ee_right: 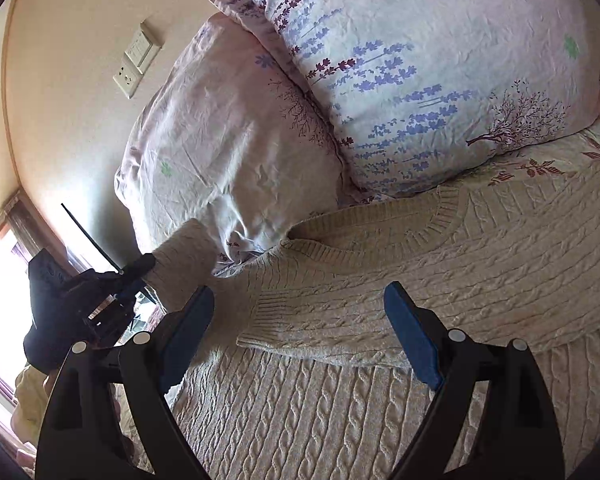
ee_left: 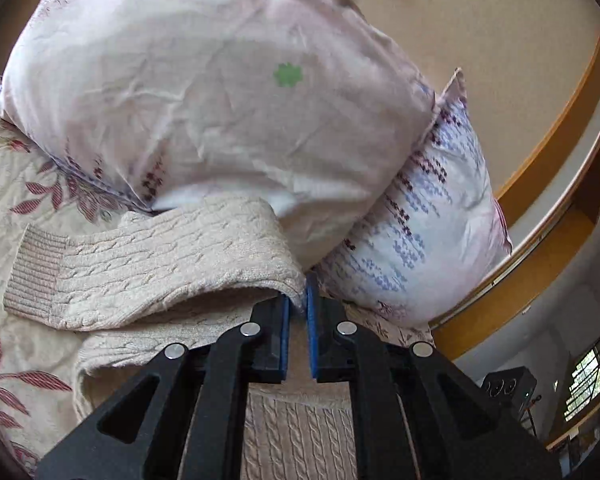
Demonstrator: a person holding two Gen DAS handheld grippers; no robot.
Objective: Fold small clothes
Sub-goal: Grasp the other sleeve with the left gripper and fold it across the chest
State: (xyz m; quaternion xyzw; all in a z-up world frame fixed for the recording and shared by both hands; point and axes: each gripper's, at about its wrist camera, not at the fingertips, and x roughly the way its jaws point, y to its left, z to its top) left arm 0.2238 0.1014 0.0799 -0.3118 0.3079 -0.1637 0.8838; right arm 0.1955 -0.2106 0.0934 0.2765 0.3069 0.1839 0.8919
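The left gripper (ee_left: 298, 300) pinched the sweater (ee_right: 400, 280) sleeve (ee_left: 160, 272) just below the pillows (ee_left: 204, 92); the right gripper (ee_right: 300, 328) hovered wide above the sweater, holding nothing.

I see two pillows: a pink one (ee_left: 204, 92) leaning on a lavender-print one (ee_left: 432, 220), on a floral bedspread (ee_left: 4, 184); wall switch (ee_right: 138, 62) behind.

Sweaters: one cream cable-knit sweater (ee_right: 420, 264), lower half of the frame
Pillows: two, pink pillow (ee_right: 228, 140) at centre left, lavender-print pillow (ee_right: 440, 64) at upper right
Grippers: two, left gripper (ee_left: 297, 304), right gripper (ee_right: 300, 300)
Wall switch plates: two (ee_right: 137, 63), upper left
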